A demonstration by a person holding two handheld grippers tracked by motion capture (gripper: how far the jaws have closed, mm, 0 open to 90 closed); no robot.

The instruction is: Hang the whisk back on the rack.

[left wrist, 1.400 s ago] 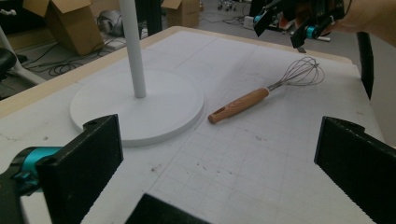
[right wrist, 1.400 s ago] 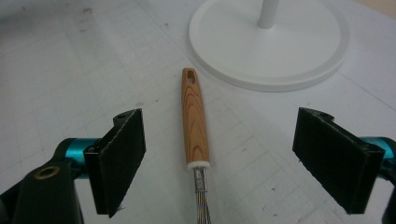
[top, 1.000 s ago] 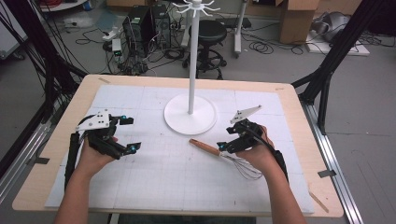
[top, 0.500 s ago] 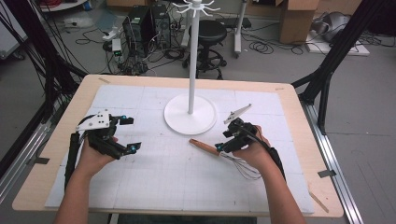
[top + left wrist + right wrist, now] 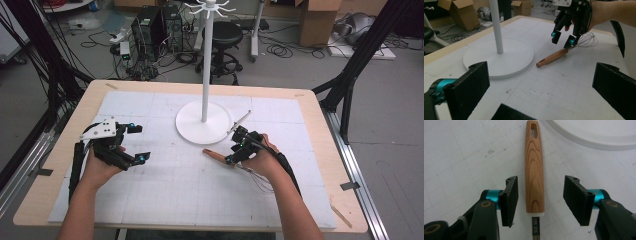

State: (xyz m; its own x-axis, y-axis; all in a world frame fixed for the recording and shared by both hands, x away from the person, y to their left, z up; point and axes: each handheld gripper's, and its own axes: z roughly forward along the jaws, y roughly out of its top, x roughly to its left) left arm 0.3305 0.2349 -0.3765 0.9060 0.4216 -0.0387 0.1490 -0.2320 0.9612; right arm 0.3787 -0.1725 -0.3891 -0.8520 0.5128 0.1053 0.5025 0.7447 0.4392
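Observation:
A whisk with a wooden handle (image 5: 215, 155) lies flat on the white mat, its wire loops (image 5: 586, 41) under the person's right hand. My right gripper (image 5: 235, 150) is open and hangs low over the handle's wire end. In the right gripper view the handle (image 5: 534, 165) runs between the jaws of my right gripper (image 5: 540, 200), with a gap on each side. My left gripper (image 5: 139, 143) is open and holds nothing, at the mat's left. From the left gripper view my left gripper (image 5: 541, 92) faces the whisk handle (image 5: 551, 57) and the right gripper (image 5: 562, 40).
A white stand with a round base (image 5: 202, 122) and a tall pole (image 5: 206, 65) topped by hooks rises just behind the whisk. The base's edge (image 5: 594, 135) lies close to the handle's tip. The table's wooden border (image 5: 320, 130) frames the mat.
My right gripper has shifted left and tipped down over the whisk handle, so its jaws now straddle it. The left gripper and the whisk have stayed put.

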